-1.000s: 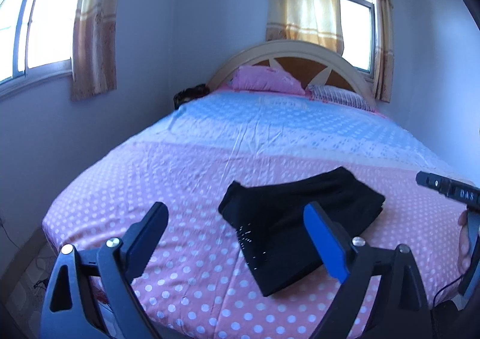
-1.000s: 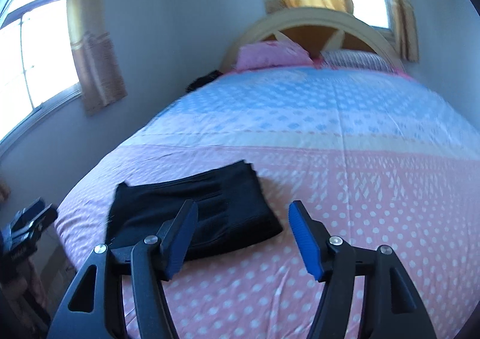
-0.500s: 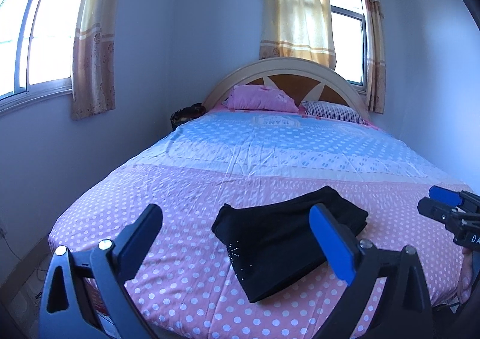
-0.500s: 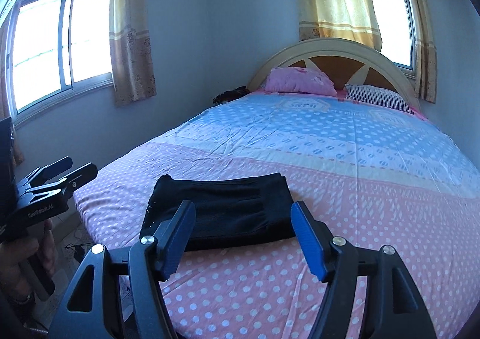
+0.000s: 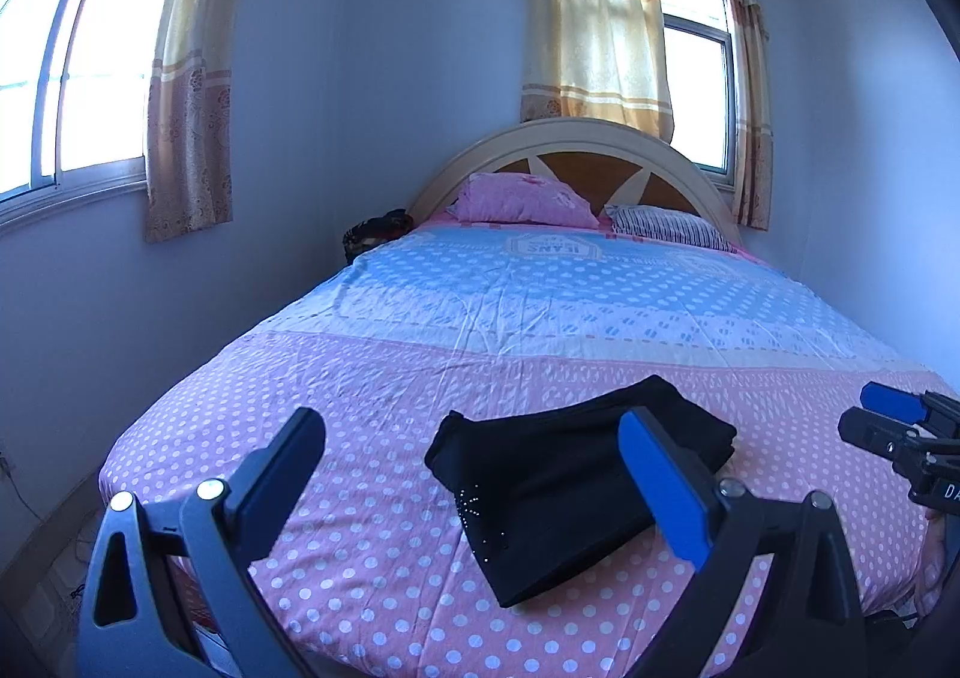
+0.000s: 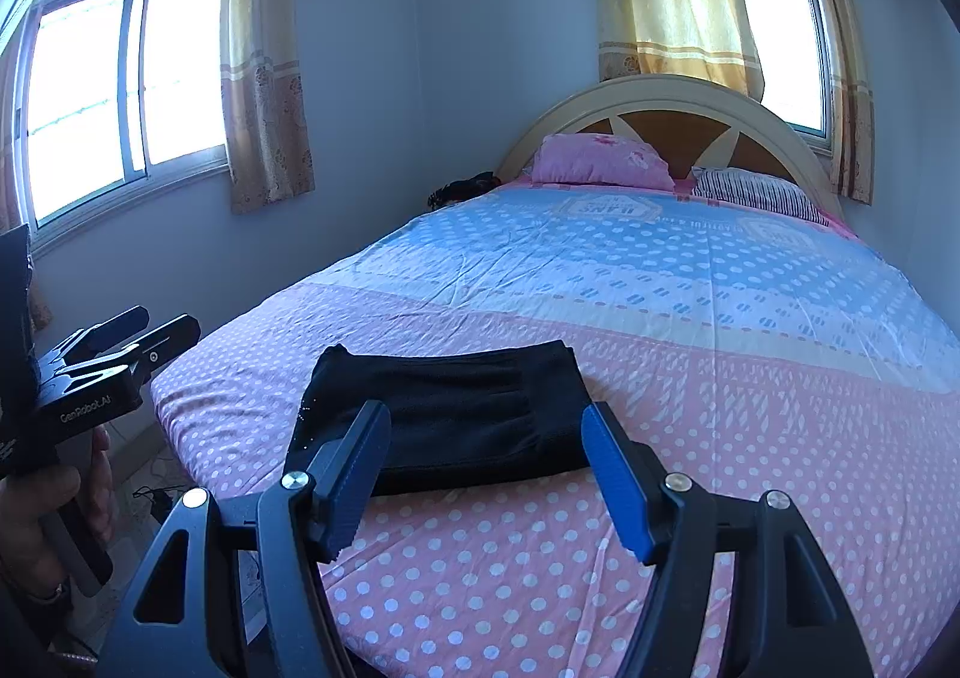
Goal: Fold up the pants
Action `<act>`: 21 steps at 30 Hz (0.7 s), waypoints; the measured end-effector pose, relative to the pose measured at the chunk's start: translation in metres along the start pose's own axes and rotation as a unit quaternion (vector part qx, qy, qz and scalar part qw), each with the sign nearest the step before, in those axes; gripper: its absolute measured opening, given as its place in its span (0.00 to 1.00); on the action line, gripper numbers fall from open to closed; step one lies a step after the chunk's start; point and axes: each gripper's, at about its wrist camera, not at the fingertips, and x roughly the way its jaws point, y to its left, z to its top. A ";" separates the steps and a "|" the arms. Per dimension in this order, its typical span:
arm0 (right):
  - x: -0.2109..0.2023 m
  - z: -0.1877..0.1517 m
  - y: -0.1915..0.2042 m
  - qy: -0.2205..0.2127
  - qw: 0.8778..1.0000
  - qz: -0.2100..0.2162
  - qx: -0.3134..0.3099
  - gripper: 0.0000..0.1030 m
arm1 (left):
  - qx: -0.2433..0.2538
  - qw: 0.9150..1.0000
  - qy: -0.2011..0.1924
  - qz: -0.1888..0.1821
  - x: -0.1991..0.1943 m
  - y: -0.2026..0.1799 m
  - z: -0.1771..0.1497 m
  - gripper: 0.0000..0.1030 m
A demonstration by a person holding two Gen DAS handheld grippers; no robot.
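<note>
Both claws — left claw (image 5: 474, 474), right claw (image 6: 486, 456) — gaping, empty, clear of pants (image 6: 444, 408) folded on bed (image 6: 660, 288); careless brush could undo folds.

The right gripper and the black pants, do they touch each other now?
Apart. In the left wrist view the right gripper hangs open at the bed's right side, with pink bedspread showing between it and the folded black pants.

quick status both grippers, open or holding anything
Left gripper: open, holding nothing.
Right gripper: open, holding nothing; the folded black pants lie free on the bed.
</note>
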 end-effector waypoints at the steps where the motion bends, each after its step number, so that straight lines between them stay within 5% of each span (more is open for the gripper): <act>1: 0.000 -0.001 0.000 0.000 1.000 0.000 0.001 0.66 | 0.001 1.000 0.000 0.000 0.000 0.000 0.000 0.98; 21: -0.006 -0.002 -0.001 -0.014 1.000 -0.002 0.006 0.66 | 0.016 1.000 -0.005 0.001 0.000 -0.003 0.003 1.00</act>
